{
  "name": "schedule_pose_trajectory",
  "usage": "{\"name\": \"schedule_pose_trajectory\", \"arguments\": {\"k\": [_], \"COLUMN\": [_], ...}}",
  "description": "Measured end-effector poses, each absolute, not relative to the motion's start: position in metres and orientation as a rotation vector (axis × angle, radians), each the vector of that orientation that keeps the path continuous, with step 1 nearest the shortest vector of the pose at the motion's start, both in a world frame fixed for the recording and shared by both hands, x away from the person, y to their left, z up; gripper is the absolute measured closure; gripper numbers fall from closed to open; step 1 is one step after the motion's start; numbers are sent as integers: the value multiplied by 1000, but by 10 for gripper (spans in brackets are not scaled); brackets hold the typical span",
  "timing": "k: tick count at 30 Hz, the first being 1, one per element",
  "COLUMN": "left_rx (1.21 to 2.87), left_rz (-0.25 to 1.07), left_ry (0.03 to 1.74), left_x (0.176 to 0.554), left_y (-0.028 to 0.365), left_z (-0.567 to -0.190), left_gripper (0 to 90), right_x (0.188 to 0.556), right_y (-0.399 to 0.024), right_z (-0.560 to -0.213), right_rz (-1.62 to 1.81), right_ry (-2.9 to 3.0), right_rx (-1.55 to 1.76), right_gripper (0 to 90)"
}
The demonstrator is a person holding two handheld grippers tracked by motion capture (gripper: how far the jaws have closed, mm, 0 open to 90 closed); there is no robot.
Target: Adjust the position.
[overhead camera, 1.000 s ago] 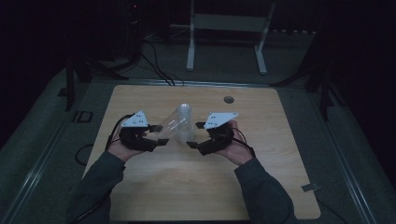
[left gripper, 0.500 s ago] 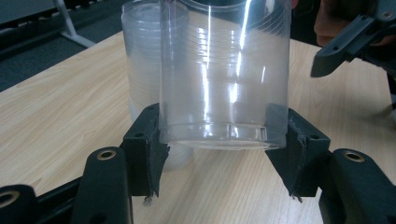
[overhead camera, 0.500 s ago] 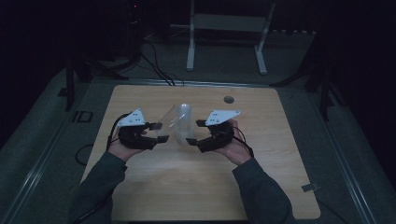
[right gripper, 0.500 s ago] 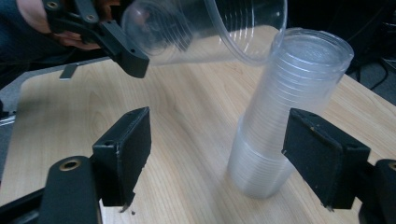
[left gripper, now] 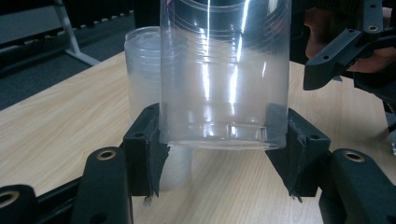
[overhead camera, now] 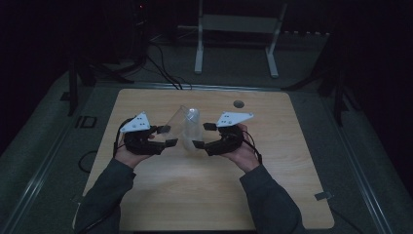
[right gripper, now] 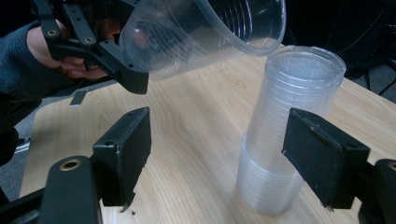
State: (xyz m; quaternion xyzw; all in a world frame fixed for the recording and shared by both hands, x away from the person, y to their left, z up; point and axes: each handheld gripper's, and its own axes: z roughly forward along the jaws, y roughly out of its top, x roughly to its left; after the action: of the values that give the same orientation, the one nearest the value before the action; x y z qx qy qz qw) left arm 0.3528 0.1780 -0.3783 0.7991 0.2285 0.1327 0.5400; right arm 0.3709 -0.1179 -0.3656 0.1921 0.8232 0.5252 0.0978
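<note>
A single clear plastic cup [left gripper: 224,70] is clamped near its base by my left gripper [left gripper: 219,149], which is shut on it. In the high view this cup [overhead camera: 176,118] tilts up and to the right from the left gripper [overhead camera: 165,136]. A stack of clear cups [right gripper: 285,130] stands upside down on the wooden table [overhead camera: 204,195], just right of the held cup. My right gripper [right gripper: 219,144] is open, its jaws to either side of the stack's lower part without touching it. From above, the right gripper [overhead camera: 202,135] sits right beside the stack [overhead camera: 191,129].
A small dark round spot [overhead camera: 238,104] marks the table's far side. Behind the table a white metal stand [overhead camera: 238,39] and cables [overhead camera: 160,68] lie on the dark floor. The person's sleeves [overhead camera: 107,195] come in from the near edge.
</note>
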Motion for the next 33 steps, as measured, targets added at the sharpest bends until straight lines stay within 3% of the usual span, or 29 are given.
{"name": "schedule_pose_trajectory", "arguments": {"k": [33], "left_rx": [1838], "left_rz": [382], "left_ry": [523], "left_x": [342], "left_y": [167], "left_z": [-382], "left_gripper": [408], "right_x": [376], "right_y": [-109], "right_z": [-369], "right_rz": [1830], "right_ry": [2417], "right_rx": [668], "right_gripper": [218]}}
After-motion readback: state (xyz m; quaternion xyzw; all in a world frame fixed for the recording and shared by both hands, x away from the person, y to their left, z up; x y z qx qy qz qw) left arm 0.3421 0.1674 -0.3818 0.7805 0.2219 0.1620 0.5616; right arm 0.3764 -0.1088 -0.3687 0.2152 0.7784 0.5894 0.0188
